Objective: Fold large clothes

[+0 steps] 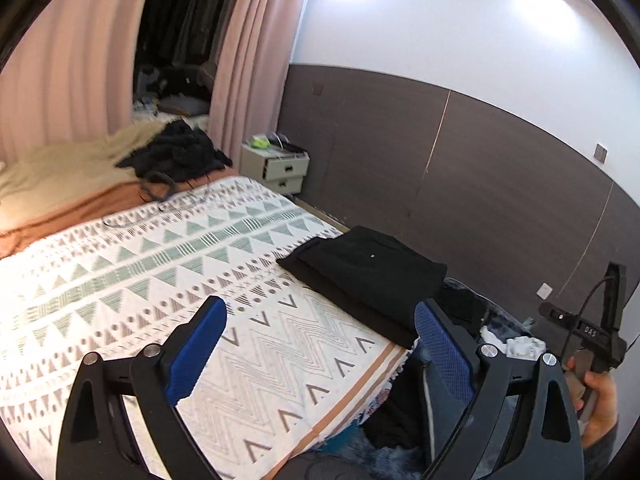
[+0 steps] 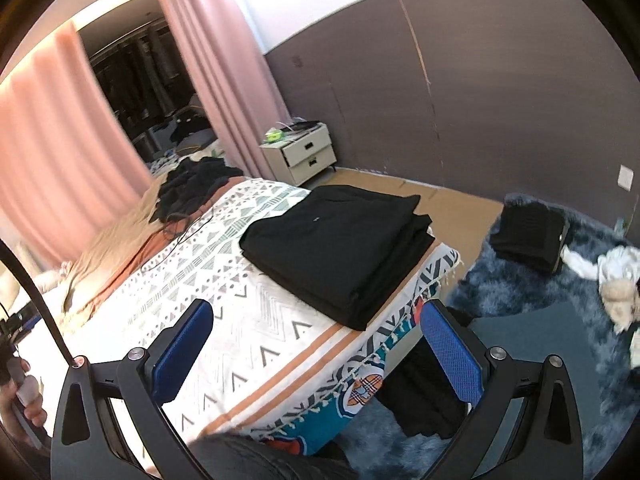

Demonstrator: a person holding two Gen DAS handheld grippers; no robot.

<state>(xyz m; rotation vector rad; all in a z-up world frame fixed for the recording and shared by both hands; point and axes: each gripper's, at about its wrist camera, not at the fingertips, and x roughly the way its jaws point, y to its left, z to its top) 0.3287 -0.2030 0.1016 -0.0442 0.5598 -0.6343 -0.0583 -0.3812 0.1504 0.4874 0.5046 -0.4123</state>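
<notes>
Right wrist view has the folded black garment (image 2: 340,248) sitting at the bed (image 2: 256,344) corner, near the edge. Both the left hand-held gripper (image 1: 320,344) and right hand-held gripper (image 2: 316,340) are wide open, holding nothing. I'd grab the next piece from the dark pile (image 2: 196,188) by its shoulders, and keep this stack undisturbed.

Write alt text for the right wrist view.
A folded black garment lies at the corner of a bed's patterned blanket, beyond the open, empty right gripper. More dark clothes sit on a blue shaggy rug to the right.
</notes>
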